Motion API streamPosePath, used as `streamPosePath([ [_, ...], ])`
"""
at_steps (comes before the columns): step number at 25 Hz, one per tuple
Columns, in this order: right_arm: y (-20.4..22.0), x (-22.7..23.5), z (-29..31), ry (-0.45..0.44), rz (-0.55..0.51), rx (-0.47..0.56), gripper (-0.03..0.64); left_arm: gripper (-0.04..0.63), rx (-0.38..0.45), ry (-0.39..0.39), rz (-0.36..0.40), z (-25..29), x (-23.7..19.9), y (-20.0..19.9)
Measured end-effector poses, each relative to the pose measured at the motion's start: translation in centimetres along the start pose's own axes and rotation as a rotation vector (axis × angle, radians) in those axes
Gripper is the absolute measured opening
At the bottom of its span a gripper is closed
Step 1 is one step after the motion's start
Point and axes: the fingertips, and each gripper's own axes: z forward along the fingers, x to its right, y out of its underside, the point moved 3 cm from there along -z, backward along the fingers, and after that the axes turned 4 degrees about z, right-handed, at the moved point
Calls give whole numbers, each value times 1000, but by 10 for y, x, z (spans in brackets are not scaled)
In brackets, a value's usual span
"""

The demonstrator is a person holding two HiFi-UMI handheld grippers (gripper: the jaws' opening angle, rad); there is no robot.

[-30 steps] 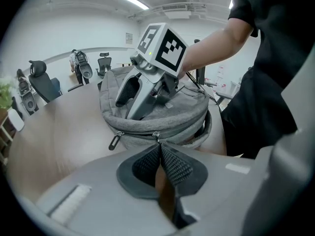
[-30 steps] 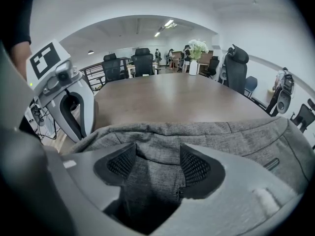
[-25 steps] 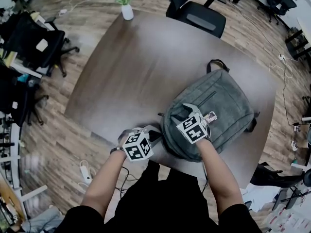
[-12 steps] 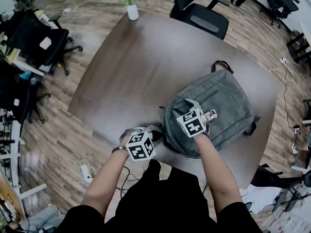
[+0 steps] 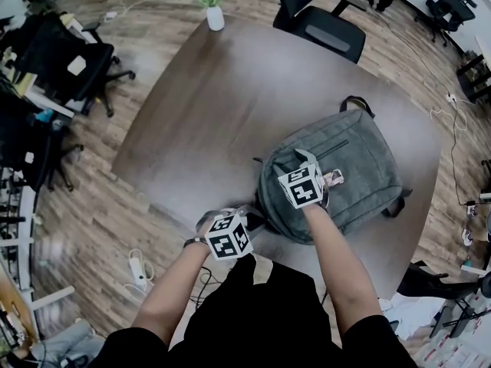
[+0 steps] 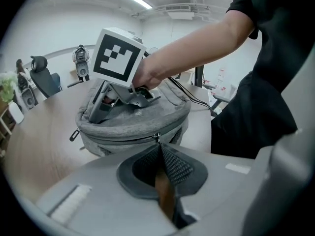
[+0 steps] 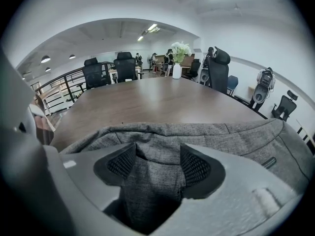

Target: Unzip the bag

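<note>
Bag zipper pull in left hand-held gripper

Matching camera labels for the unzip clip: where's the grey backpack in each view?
Head view: backpack right of centre on the table, right gripper on its near end.
Left gripper view: centre, just beyond the left gripper, shut on its zipper pull.
Right gripper view: lower half, a fold pinched in that gripper's jaws.
Shared landmark: vase of flowers at the table's far end.
</note>
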Motion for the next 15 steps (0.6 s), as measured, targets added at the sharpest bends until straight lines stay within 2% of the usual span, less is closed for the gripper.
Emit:
streamPosePath([
  [8,-8,5,6,21,31,14,284,26,25,-28,-39,-4,-1,2],
  [15,-13,8,6,32,32,51,284,26,63,-84,-90,-5,-6,6],
])
